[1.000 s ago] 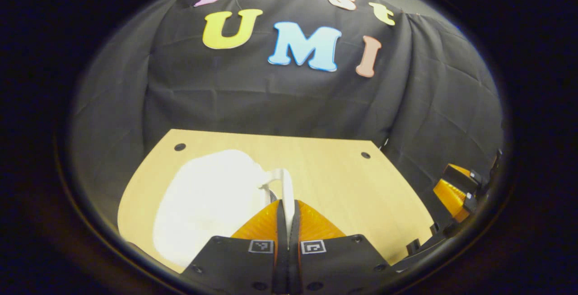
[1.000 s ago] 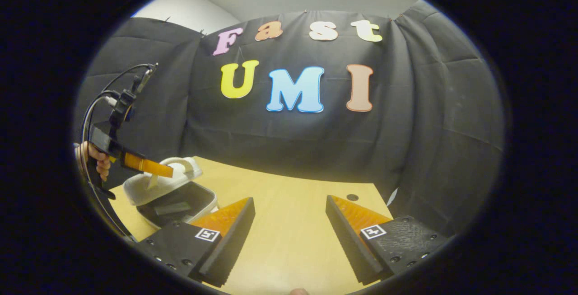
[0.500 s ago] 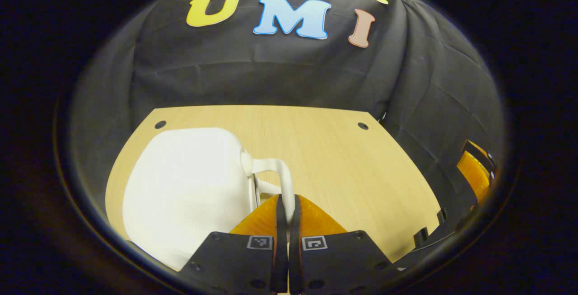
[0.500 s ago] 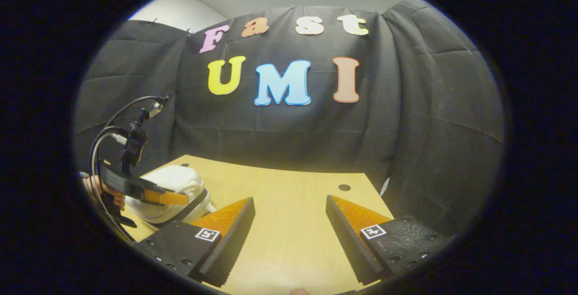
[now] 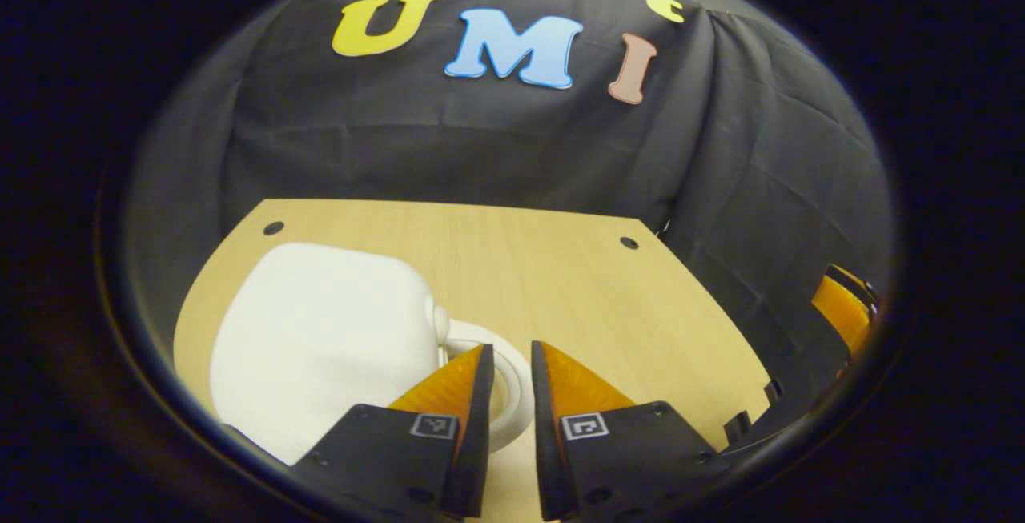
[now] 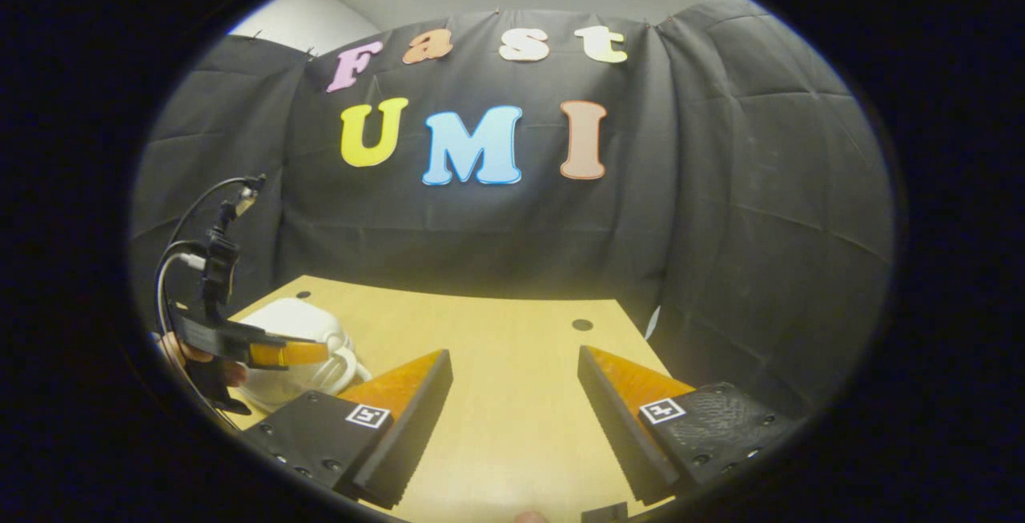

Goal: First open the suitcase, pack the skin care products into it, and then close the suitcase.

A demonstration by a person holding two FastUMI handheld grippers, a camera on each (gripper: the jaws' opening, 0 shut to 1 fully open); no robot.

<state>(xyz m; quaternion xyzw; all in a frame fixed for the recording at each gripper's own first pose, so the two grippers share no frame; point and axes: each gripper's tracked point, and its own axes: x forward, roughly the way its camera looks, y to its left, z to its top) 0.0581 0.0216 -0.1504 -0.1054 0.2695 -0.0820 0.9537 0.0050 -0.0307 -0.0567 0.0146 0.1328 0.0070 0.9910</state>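
Suitcase (image 5: 320,339) is seen lid-down at lower left on table (image 5: 576,283); handle (image 5: 512,383) sits unclamped between parted left gripper (image 5: 506,363) fingers. Right gripper (image 6: 512,363) is spread wide.

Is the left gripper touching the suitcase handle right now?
Cannot tell. In the left gripper view the left gripper is parted astride the handle; no contact or gap shows plainly.

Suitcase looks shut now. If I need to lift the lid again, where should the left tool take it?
Probably the looped handle on the white suitcase, approached from the handle side. It stands off the shell, leaving a gap for a finger. The left tool sits open astride it.
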